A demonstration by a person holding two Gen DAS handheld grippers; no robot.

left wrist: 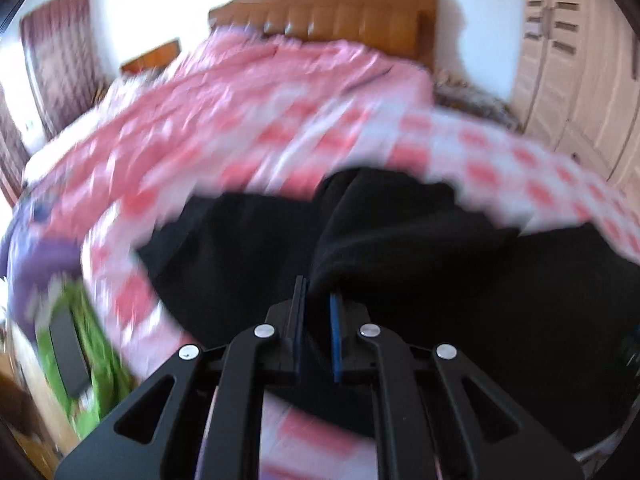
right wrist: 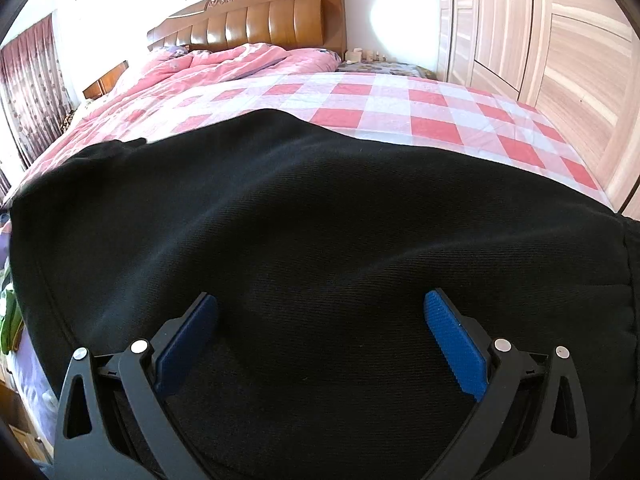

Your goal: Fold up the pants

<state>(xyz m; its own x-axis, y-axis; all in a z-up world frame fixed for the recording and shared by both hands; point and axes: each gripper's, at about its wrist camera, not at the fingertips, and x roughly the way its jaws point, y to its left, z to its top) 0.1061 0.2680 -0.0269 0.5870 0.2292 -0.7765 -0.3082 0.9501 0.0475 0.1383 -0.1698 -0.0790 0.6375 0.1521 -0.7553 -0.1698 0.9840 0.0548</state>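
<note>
Matt black twill-cloth pants (right wrist: 320, 208)

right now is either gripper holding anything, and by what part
The left gripper is shut on a bunched fold of the black pants; which part of them cannot be told. The right gripper is open over the pants, holding nothing.

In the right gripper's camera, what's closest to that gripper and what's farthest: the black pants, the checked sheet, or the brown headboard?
1. Black pants, right under the open right gripper.
2. Checked sheet, beyond the pants.
3. Brown headboard, at the far end of the bed.
</note>
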